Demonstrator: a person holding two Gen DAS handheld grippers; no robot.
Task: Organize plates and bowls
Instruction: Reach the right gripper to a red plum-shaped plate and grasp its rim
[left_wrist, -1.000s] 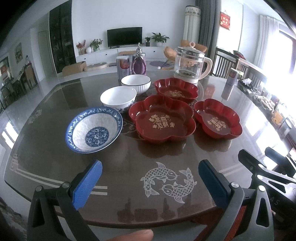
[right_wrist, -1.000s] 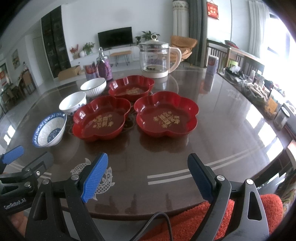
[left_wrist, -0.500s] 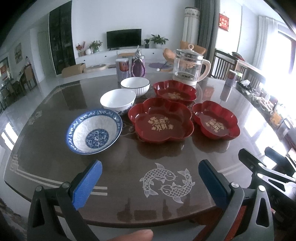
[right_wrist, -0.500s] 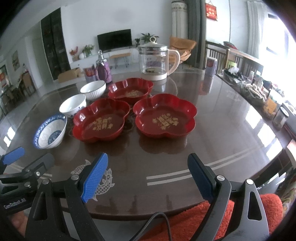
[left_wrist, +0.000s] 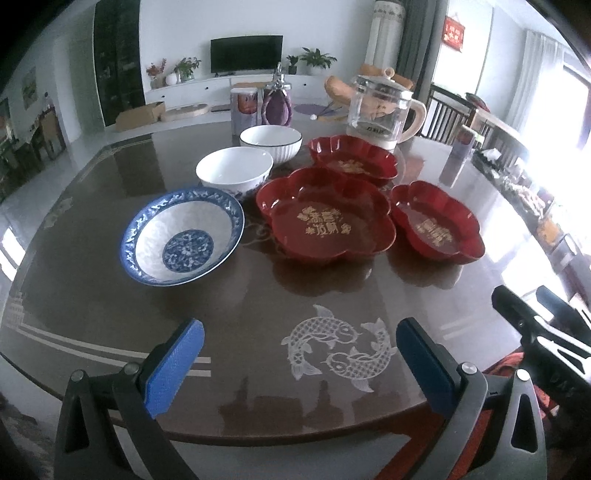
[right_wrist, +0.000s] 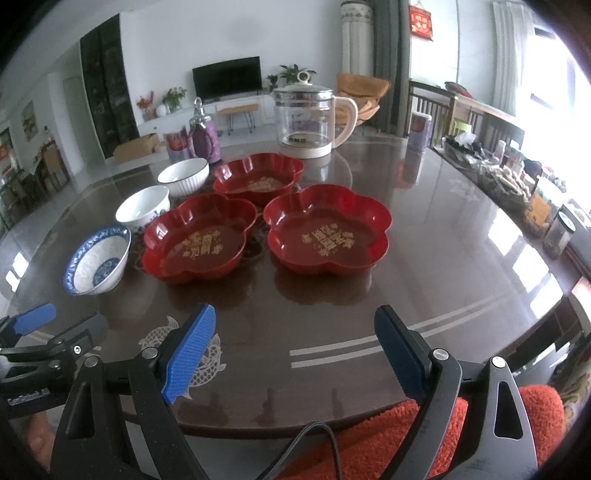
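While the left gripper (left_wrist: 299, 354) hangs over the near edge of the dark round table (left_wrist: 92, 295), its blue-padded jaws stand wide apart with nothing between them. Seen from the left wrist, a blue-patterned bowl (left_wrist: 182, 236) sits toward the left side of the table, nearest that gripper. Just behind it is a plain white bowl (left_wrist: 234, 173), and behind that a white ribbed bowl with a dark rim (left_wrist: 270, 142); the three run in a diagonal row toward the far edge. Right of them lie three red flower-shaped plates with gold lettering: a middle plate (left_wrist: 325, 218) close beside the white bowl, a far plate (left_wrist: 352, 158) behind it, and a right-hand plate (left_wrist: 437, 229). A glass kettle (left_wrist: 382, 112) stands near the far edge, behind the far plate. A pair of pale fish (left_wrist: 338, 347) is inlaid in the tabletop between the jaws. Part of the other gripper shows at the right border.

From the right wrist, the right gripper (right_wrist: 295, 349) also hangs over the near edge, jaws spread and empty. Ahead of it lies the right-hand plate (right_wrist: 327, 230), with the middle plate (right_wrist: 199, 243) just beside it on the left and the far plate (right_wrist: 258, 177) behind both. The three bowls (right_wrist: 98, 260) run along the left side. The kettle (right_wrist: 310, 118) stands at the far edge. An orange sleeve (right_wrist: 369, 443) shows below the table's near edge, and the left gripper (right_wrist: 37, 347) appears at the lower left.
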